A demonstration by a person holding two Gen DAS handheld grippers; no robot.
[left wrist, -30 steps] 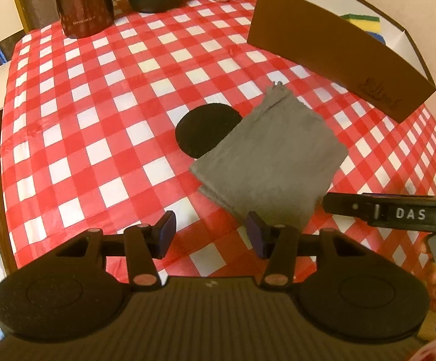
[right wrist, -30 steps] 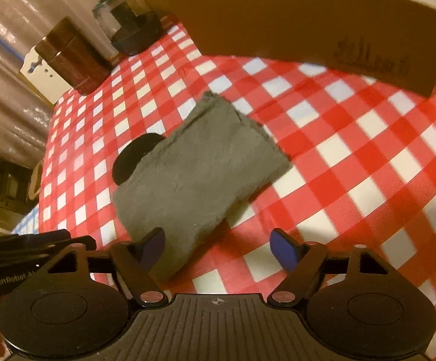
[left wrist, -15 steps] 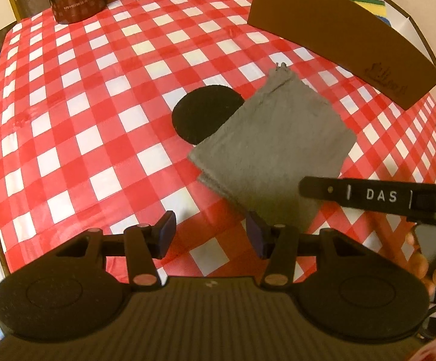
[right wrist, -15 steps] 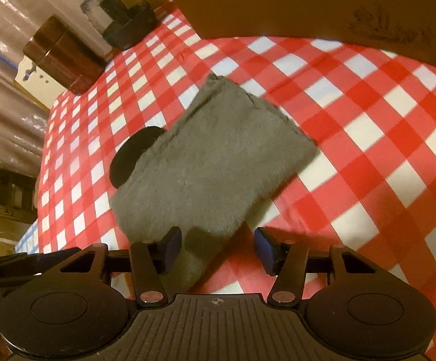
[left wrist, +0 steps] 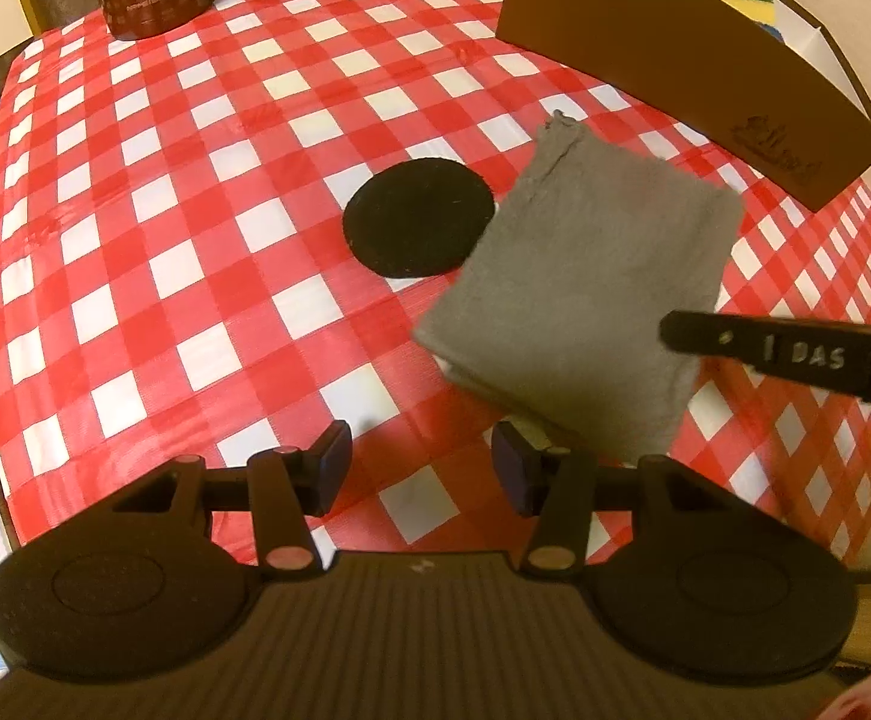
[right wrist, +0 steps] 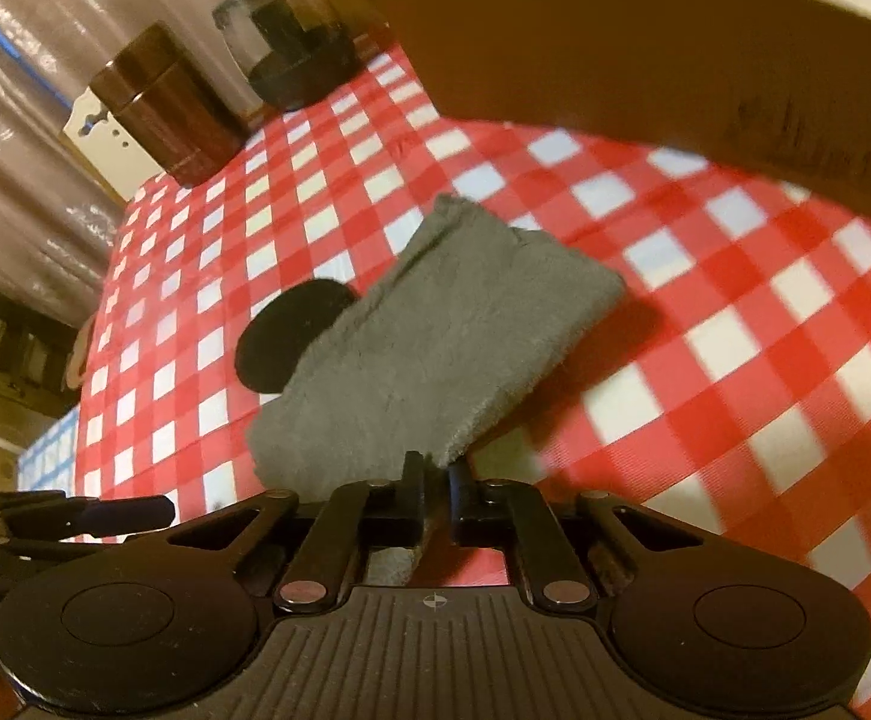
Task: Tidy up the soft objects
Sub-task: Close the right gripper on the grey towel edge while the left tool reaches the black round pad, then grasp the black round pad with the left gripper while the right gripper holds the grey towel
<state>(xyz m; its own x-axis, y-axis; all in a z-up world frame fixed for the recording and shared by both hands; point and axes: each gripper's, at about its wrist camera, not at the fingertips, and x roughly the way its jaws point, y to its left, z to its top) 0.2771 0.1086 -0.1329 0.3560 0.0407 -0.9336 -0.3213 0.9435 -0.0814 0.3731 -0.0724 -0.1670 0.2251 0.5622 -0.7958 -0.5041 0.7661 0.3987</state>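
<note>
Cloth [right wrist: 435,360] corner pinched by right gripper [right wrist: 435,498].

grey folded cloth [right wrist: 435,354] — near corner raised off checkered tablecloth | overlaps black disc's edge

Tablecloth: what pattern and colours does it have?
The tablecloth is a red and white check, clearest in the left wrist view.
</note>
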